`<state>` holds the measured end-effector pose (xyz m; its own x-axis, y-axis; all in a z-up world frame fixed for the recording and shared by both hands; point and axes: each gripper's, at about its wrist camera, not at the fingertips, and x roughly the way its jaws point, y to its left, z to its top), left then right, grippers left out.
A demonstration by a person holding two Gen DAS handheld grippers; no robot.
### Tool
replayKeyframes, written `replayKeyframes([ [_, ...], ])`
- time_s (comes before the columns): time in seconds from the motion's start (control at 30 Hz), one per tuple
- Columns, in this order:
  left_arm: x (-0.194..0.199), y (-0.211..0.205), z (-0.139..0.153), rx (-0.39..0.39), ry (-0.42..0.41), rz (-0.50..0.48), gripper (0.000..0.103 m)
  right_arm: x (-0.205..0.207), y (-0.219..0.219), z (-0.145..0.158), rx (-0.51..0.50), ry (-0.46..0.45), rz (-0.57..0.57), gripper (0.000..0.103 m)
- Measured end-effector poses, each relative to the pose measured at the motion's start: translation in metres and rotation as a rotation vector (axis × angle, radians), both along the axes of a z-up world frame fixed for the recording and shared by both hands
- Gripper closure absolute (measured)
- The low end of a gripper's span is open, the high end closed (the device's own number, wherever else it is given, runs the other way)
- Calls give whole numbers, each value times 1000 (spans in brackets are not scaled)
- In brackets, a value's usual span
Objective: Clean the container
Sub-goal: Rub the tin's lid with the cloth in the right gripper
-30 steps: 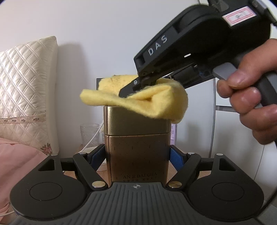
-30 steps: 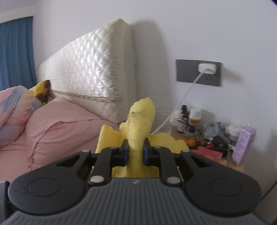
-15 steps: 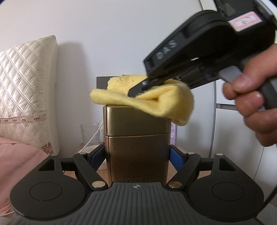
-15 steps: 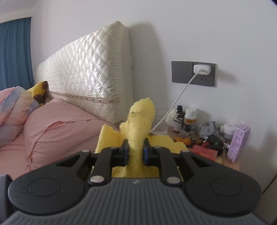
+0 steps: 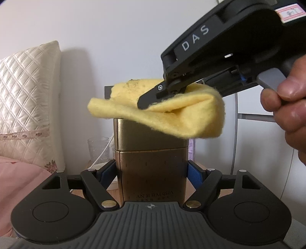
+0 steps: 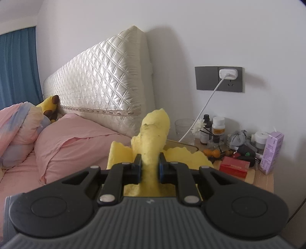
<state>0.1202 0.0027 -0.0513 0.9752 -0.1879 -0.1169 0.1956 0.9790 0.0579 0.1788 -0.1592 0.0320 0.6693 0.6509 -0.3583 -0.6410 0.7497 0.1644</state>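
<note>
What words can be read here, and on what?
"DAS": side of the right tool.
"AN JI BAI CHA": front of the tin; the smaller line under it is unreadable.
Pink sticker on the right tool: blurred.
Purple carton, bottles: print too small.

The tea tin (image 5: pixel 152 164) stands upright between the left gripper (image 5: pixel 152 173) fingers. The cloth (image 5: pixel 168 113) lies on the tin's top, pinched in the right gripper (image 6: pixel 150 166) above. Behind, the nightstand (image 6: pixel 262 178) sits right of the bed's headboard (image 6: pixel 107 84), with a glass (image 6: pixel 184 131), bottles and a carton (image 6: pixel 272 153) on it, below the wall socket (image 6: pixel 219 79).
</note>
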Motion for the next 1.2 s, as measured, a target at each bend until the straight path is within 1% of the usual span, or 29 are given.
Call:
replayKeyframes([
  [0.1,2,1,0,-14,4,-1,22,8,2,-1,4,0,-15,86],
  [0.33,3,1,0,-10,1,-1,22,24,8,-3,22,5,-38,85],
  [0.5,3,2,0,-14,2,-6,22,10,13,-4,46,13,-11,85],
  [0.67,5,2,0,-13,-1,-11,22,-7,5,-4,52,4,-21,86],
  [0.9,3,0,-2,-12,-2,-11,23,6,6,-1,25,3,-41,86],
  [1.03,3,1,-2,-14,-1,-17,23,16,12,-2,48,22,-41,86],
  [1.2,2,3,-4,-18,-5,-21,22,3,21,-1,41,19,-10,86],
])
